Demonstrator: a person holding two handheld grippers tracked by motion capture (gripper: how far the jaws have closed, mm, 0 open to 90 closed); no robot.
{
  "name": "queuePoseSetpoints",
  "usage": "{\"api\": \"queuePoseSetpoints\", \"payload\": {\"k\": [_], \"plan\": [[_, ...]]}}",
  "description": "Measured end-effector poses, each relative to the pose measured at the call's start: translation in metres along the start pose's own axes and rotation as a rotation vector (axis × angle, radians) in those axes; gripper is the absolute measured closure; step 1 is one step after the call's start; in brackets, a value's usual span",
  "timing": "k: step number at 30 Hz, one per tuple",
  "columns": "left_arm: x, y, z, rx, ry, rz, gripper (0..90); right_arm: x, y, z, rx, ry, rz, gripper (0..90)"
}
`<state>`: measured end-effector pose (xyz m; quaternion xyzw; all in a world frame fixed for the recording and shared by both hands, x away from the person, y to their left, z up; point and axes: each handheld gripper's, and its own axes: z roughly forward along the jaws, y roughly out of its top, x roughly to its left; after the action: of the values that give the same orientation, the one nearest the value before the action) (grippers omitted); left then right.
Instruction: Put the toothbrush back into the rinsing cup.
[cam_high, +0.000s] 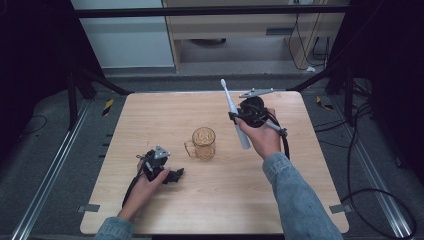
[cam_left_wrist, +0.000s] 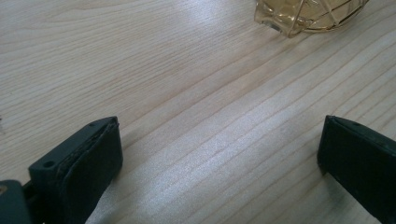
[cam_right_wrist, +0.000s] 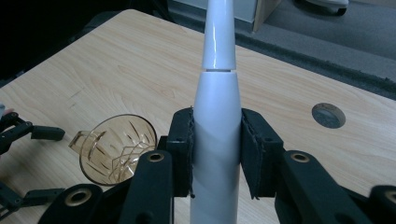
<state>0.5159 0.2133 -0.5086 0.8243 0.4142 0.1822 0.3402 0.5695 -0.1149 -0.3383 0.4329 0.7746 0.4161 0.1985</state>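
Nearest, the left gripper (cam_high: 170, 175) rests on the table (cam_high: 150, 115), jaws wide and empty. Just beyond it stands the amber mug (cam_high: 203, 143). Farther right, the right gripper (cam_high: 239, 118) clamps the toothbrush (cam_high: 234, 113) mid-handle, above the table, long axis steep, bristles up and away; the mug lies lower left of it.

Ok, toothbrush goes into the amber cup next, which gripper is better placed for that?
Right. The right gripper is already shut on the toothbrush, lifted beside the amber cup. The left gripper rests open on the table, holding nothing.
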Motion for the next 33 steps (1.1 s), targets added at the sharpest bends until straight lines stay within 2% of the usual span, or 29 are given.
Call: {"api": "queuePoseSetpoints", "payload": {"k": [17, 33], "plan": [[0.0, 0.0, 0.0, -0.003, 0.001, 0.0, 0.0, 0.015, 0.025, 0.006, -0.025, 0.003, -0.044, 67.0], [0.0, 0.0, 0.0, -0.001, 0.001, 0.002, 0.0, 0.029, 0.043, 0.009, -0.065, 0.017, -0.047, 67.0]]}}
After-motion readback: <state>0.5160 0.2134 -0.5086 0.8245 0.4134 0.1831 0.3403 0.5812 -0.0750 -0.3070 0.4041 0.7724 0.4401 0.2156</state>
